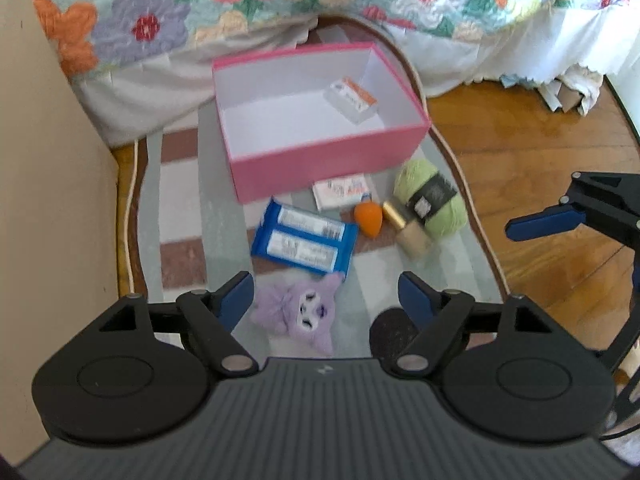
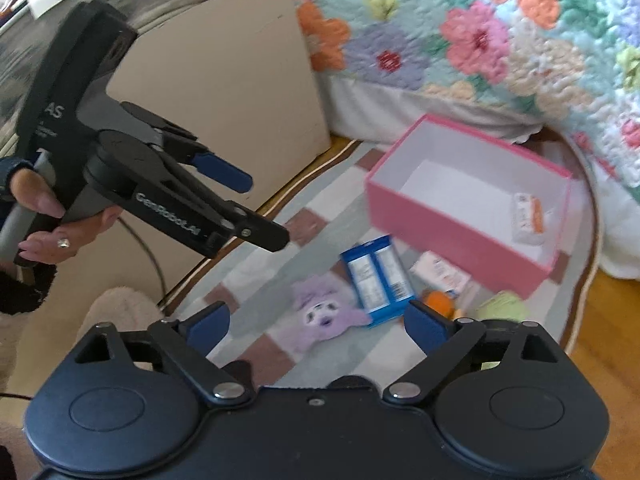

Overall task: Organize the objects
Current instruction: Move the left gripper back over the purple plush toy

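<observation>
An open pink box (image 1: 328, 160) (image 2: 452, 216) stands on a striped rug and holds one small white and orange carton (image 1: 353, 100) (image 2: 528, 220). In front of it lie a blue pack (image 1: 304, 240) (image 2: 378, 276), a white carton (image 1: 344, 192) (image 2: 440, 274), an orange carrot toy (image 1: 368, 218) (image 2: 438, 300), a gold-capped bottle (image 1: 404, 228), green yarn (image 1: 432, 200) (image 2: 500, 304) and a purple plush (image 1: 300, 312) (image 2: 320, 316). My left gripper (image 1: 326, 296) is open above the plush and empty. My right gripper (image 2: 316, 320) is open and empty, above the plush and pack.
A bed with a floral quilt (image 1: 240, 12) rises behind the box. A beige cardboard panel (image 1: 44, 180) (image 2: 224, 80) stands at the left. Wooden floor (image 1: 540, 148) lies right of the rug (image 1: 180, 216). A dark round object (image 1: 390, 330) sits near my left gripper's right finger.
</observation>
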